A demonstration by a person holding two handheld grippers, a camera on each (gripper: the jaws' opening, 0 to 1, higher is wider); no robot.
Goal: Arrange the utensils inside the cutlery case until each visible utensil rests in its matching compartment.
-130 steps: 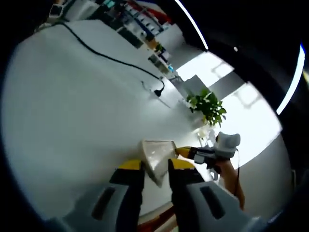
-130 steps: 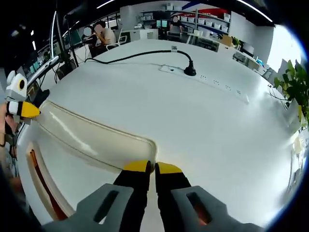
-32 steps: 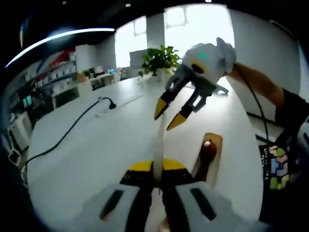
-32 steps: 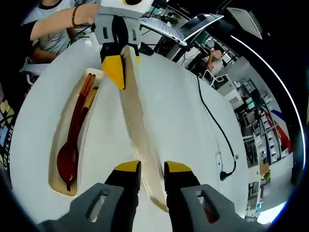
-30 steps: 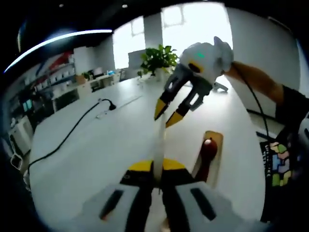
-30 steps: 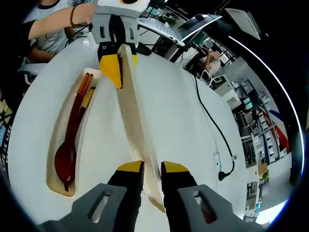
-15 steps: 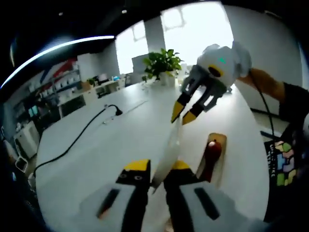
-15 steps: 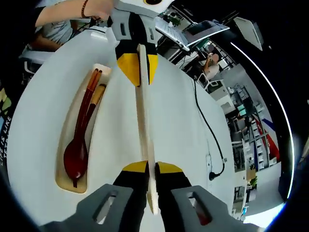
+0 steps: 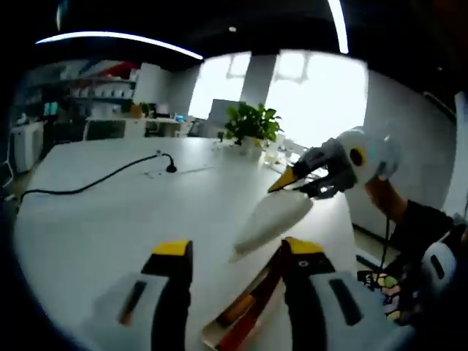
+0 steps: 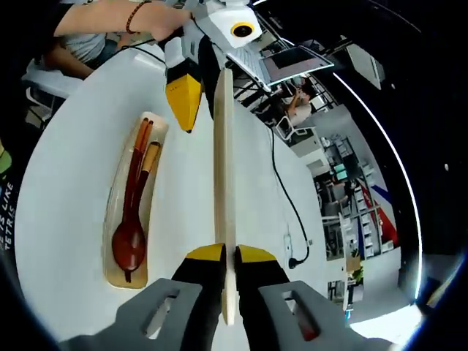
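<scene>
Two grippers: my right gripper point(image 10: 228, 255) is clamping the case lid point(image 10: 222, 183) edge-on above the case point(image 10: 117, 274), while my left gripper point(image 9: 238, 252) is gaping, empty, near it.

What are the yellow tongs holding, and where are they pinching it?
The right tongs pinch the pale case lid by its near end, seen edge-on. The left tongs are open and hold nothing.
</scene>
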